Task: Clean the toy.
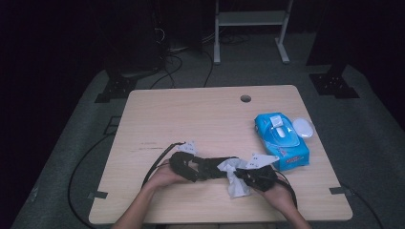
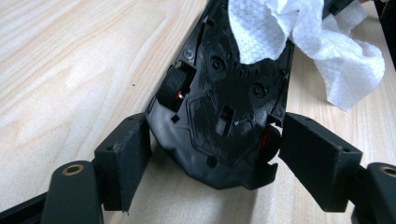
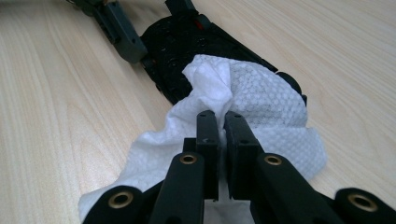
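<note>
High view shows both forearms coming in from the near edge of the pale wooden surface [image 1: 191, 114], with the left gripper [image 1: 184, 168] and right gripper [image 1: 258, 177] facing each other close to that edge. Between them lies a black toy car [image 2: 219, 112], upside down, its underside and small wheels showing in the left gripper view. The left gripper's jaws are spread to either side of the car's near end; the right pad sits against a wheel, while the left pad looks just clear of the body, so I cannot tell whether they truly grip. The right gripper's jaws are pressed together, pinching a crumpled white wet wipe [image 3: 252, 93], which is draped over the far end of the car's underside and spills down onto the surface beside it. A blue pack of wipes [image 1: 281, 141] lies well to the right of the car, with a small white oval lid [image 1: 303, 127] just beside it.
</note>
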`<state>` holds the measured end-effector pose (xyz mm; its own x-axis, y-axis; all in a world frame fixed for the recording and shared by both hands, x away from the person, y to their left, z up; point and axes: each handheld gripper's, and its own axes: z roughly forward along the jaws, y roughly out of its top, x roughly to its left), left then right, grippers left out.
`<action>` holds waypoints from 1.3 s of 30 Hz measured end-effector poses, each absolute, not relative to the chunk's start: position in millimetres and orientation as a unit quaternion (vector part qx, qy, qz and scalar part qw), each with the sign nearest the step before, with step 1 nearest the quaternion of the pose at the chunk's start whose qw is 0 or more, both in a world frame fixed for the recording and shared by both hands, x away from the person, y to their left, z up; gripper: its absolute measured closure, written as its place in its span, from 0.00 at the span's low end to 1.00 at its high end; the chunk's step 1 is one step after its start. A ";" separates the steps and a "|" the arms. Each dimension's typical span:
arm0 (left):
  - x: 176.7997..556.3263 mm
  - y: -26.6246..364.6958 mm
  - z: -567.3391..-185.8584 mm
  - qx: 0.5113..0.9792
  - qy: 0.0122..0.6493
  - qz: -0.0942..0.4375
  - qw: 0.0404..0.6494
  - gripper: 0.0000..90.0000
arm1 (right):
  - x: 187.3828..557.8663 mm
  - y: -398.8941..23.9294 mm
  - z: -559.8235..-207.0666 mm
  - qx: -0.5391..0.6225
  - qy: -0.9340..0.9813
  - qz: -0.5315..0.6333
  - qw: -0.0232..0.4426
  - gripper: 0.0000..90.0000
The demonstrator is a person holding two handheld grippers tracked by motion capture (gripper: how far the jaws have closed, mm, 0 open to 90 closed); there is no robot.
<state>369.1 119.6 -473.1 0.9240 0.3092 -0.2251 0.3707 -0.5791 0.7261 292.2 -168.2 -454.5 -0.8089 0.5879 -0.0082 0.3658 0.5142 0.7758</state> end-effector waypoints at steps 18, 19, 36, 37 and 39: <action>371.4 116.5 -474.4 0.883 0.207 -0.043 0.419 0.30 | 291.1 -169.6 -455.8 0.277 0.856 0.414 0.137 0.94; 371.4 116.2 -474.5 0.882 0.209 -0.044 0.419 0.30 | 291.2 -170.1 -456.1 0.274 0.857 0.415 0.138 0.94; 373.8 116.4 -477.2 0.867 0.235 -0.060 0.435 0.34 | 290.2 -172.6 -457.0 0.266 0.858 0.417 0.140 0.94; 373.5 116.7 -477.0 0.868 0.233 -0.058 0.435 0.34 | 289.6 -172.5 -457.2 0.266 0.857 0.418 0.140 0.94; 371.5 115.7 -476.4 0.867 0.234 -0.052 0.437 0.34 | 288.3 -172.6 -457.4 0.264 0.858 0.417 0.142 0.94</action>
